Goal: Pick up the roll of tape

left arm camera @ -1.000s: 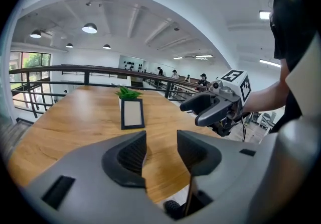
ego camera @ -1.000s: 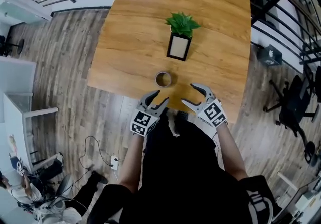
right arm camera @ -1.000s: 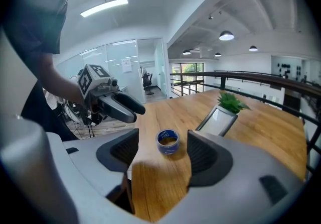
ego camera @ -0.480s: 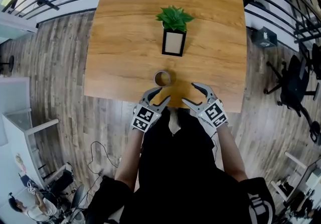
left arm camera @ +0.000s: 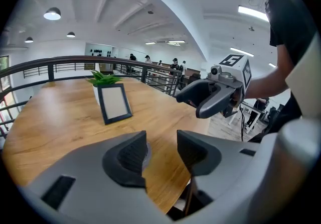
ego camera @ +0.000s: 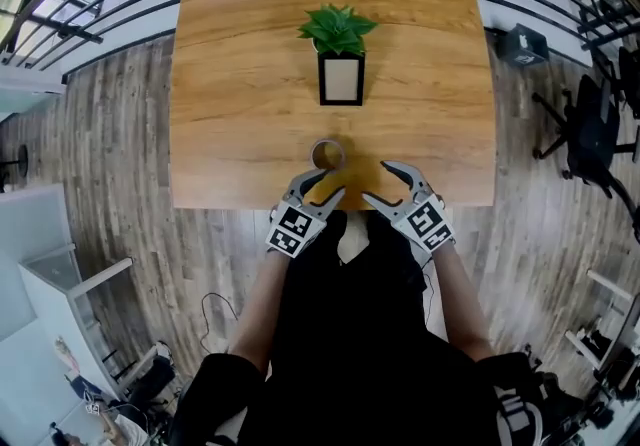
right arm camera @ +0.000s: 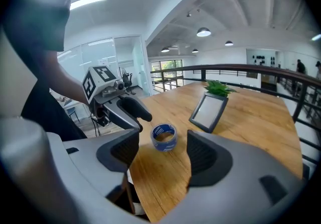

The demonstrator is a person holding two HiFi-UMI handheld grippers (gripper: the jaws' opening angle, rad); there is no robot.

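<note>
While the left gripper (ego camera: 330, 184) hovers at the table's (ego camera: 230, 104) near edge with jaws apart and empty, the roll of tape (ego camera: 327, 154) lies flat just beyond it. The right gripper (ego camera: 376, 182) hangs nearby, jaws likewise apart, holding nothing.

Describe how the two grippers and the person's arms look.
The left gripper and the right gripper are both grey plastic, each with two curved, pointed jaws. The inner faces of the jaws carry dark ribbed pads. Each gripper has a white cube printed with black square markers. The person wears a black short-sleeved top, and the forearms are uncovered.
</note>
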